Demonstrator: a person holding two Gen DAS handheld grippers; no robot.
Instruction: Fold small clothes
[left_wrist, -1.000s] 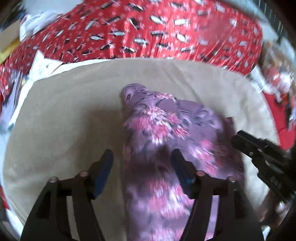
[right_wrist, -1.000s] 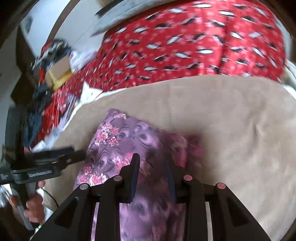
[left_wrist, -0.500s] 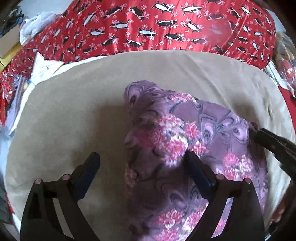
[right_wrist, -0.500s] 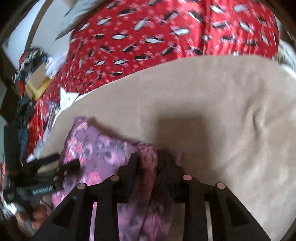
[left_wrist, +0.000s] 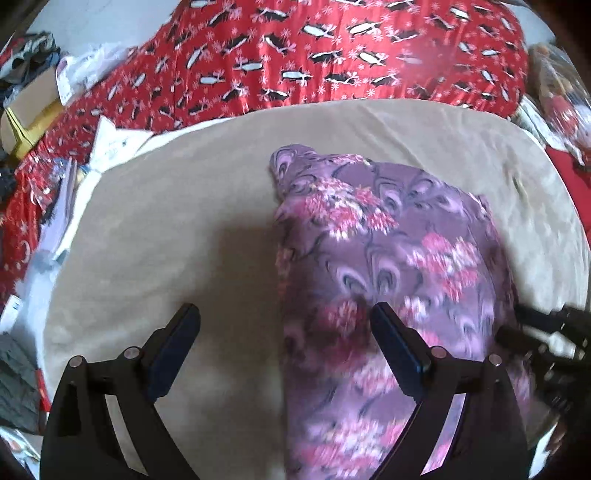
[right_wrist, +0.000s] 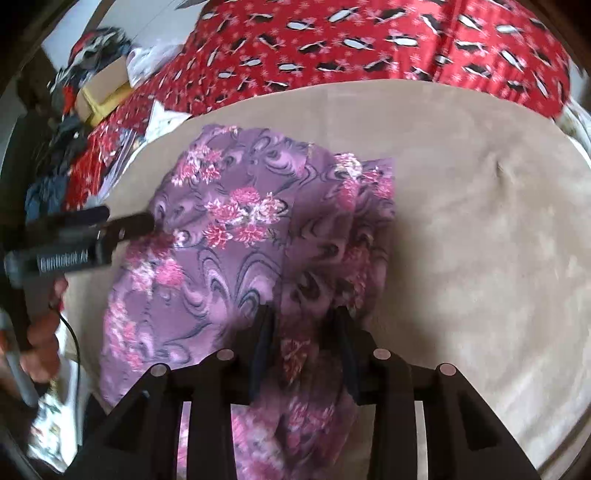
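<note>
A purple garment (left_wrist: 388, 251) with pink flowers lies folded lengthwise on a beige pad (left_wrist: 166, 221). My left gripper (left_wrist: 284, 310) stands wide open over the garment's left edge: one pad hangs above bare pad, the other above the cloth, and neither pinches anything. In the right wrist view, the right gripper (right_wrist: 302, 314) has a bunched fold of the garment (right_wrist: 236, 258) between its pads near the right edge, and its jaws are opening. The left gripper (right_wrist: 125, 219) shows there at the garment's left side, held by a hand (right_wrist: 40, 343).
A red cover (left_wrist: 295, 66) printed with penguins lies beyond the beige pad (right_wrist: 480, 240). Papers (left_wrist: 110, 144) and a cardboard box (left_wrist: 26, 110) clutter the far left. The right gripper's body (left_wrist: 546, 325) shows at the garment's right edge.
The left jaws have widened and come off the cloth. The right gripper has sunk with its fold of cloth, and the garment now lies flatter and broader on the pad.
</note>
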